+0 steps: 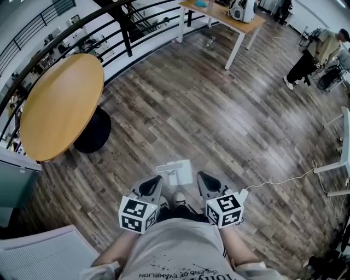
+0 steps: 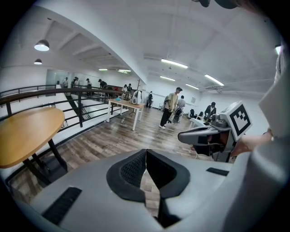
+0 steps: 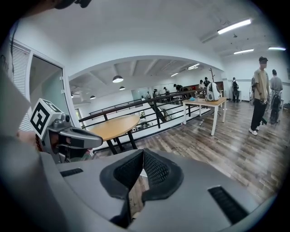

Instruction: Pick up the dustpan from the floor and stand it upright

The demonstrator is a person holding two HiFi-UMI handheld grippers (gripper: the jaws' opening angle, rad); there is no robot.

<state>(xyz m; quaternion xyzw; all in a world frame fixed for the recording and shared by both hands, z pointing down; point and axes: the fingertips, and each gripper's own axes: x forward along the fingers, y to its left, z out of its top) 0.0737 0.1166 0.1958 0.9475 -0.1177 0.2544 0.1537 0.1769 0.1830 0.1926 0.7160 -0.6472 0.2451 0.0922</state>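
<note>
Nearest, my left claw (image 2: 146, 164) and right claw (image 3: 142, 166): both clenched, pads together, nothing between them, held low in front of my body. Between their tips lies the dustpan (image 1: 175, 171), pale, on the wood floor (image 1: 180, 109), just ahead of my shoes (image 1: 179, 198) and touched by neither claw. From this steep angle I cannot tell whether it lies flat or leans on an edge. As the only container in reach, it shows nothing inside; its hollow reads as bare, though small dust would not show at this size. Likely failures, as I judge them: a claw brought down clenched would only push the pan along the smooth boards, so one must open first. A pinch on the thin rim or handle may let the pan swing or slip. A pan set on its narrow edge may tip back over if let go before it balances. My shoes are close enough to knock it. Farther right, a white cable (image 1: 284, 179) trails across the floor and could catch a foot if I step that way. Left, a round table (image 1: 60, 104), top bare. Beyond, the railing (image 1: 109, 24), a far surface (image 1: 219, 13) carrying a white appliance, and a person (image 1: 314, 54), well apart from the work.
</note>
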